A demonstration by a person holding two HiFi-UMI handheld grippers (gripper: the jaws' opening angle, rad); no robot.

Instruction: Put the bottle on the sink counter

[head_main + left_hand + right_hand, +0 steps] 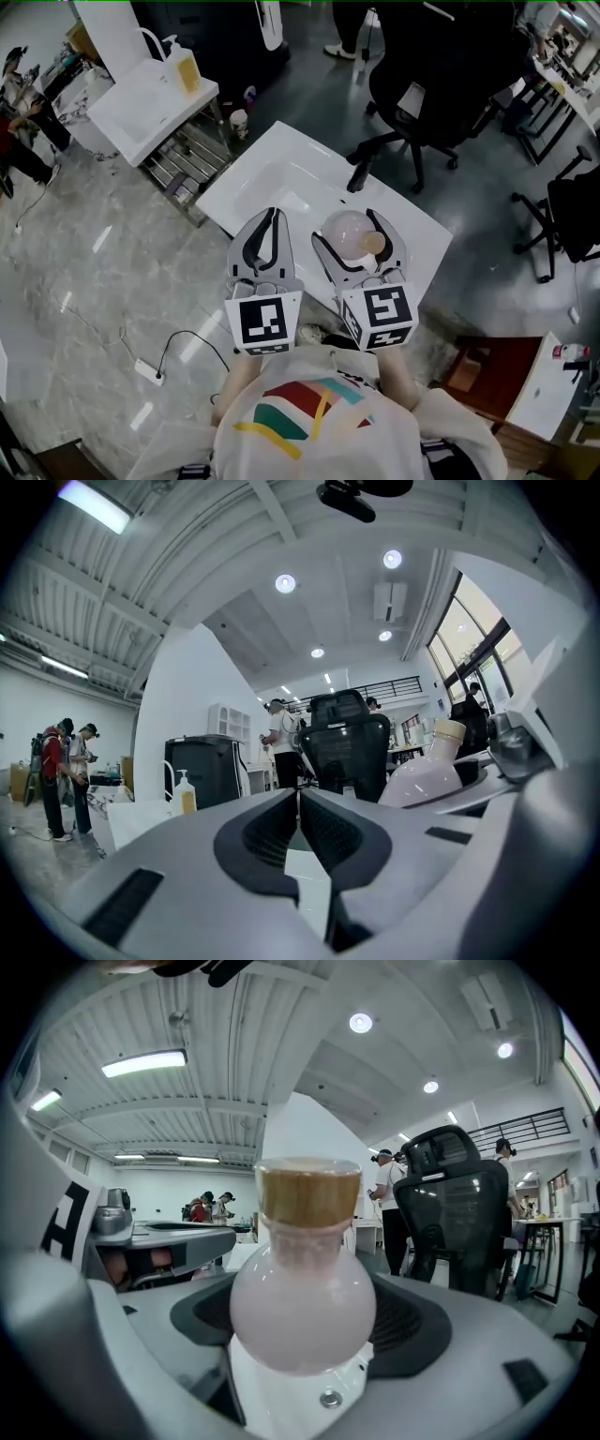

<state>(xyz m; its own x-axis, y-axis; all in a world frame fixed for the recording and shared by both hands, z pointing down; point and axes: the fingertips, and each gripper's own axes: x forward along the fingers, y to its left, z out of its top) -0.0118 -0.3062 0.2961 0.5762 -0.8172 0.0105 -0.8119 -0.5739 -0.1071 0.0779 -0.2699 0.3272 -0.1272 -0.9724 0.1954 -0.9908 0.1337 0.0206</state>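
Right gripper [349,231]: lower centre of the head view, jaws clamped on the round belly of the bottle.
Bottle [302,1305]: pale pink and globe-shaped, sitting between the right jaws. Its cork-coloured cap [309,1191] is uppermost in the right gripper view.
Bottle position: over the right part of the white sink bench [272,159], near the black tap [359,174] and lower in the frame. From above it cannot be told whether the base touches the bench.
Left gripper [270,217]: just beside the right one, on its left. The jaws are pressed together with nothing between them.
Surroundings: a black office chair [441,84] at upper right. A second white sink [141,108] at upper left carries a yellow pump dispenser [185,67]. The floor [84,281] is grey and marbled.
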